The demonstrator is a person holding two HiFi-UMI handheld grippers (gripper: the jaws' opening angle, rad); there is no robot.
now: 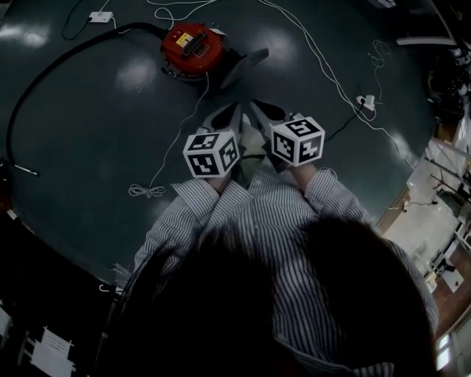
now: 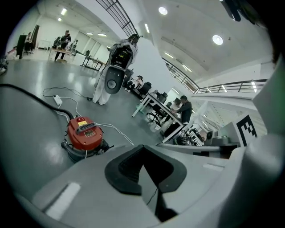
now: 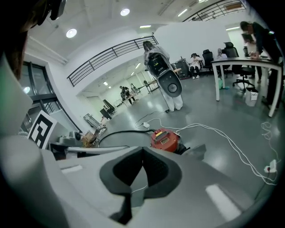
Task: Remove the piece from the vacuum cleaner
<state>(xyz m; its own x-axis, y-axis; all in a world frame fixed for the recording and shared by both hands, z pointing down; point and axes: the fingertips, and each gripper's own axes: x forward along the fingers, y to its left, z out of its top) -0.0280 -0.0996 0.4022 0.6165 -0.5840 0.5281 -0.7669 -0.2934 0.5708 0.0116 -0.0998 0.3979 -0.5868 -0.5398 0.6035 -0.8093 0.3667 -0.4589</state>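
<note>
The red vacuum cleaner point(image 1: 193, 48) stands on the dark floor ahead of me, with a black hose point(image 1: 44, 77) curving off to the left. A grey flat piece point(image 1: 243, 68) juts from its right side; where it joins the body is hidden. My left gripper point(image 1: 229, 114) and right gripper point(image 1: 263, 110) hover side by side short of the vacuum, both shut and empty. In the left gripper view the vacuum point(image 2: 84, 133) lies beyond the shut left gripper point(image 2: 143, 146). In the right gripper view the vacuum point(image 3: 164, 139) and the grey piece point(image 3: 196, 151) sit just past the shut right gripper point(image 3: 142, 149).
A white cable point(image 1: 176, 140) trails from the vacuum toward me and ends in a coil point(image 1: 146, 191). A power strip point(image 1: 101, 16) lies behind the vacuum, and a plug point(image 1: 366, 101) at right. A white standing figure point(image 2: 116, 71), desks point(image 3: 247, 67) and seated people are farther off.
</note>
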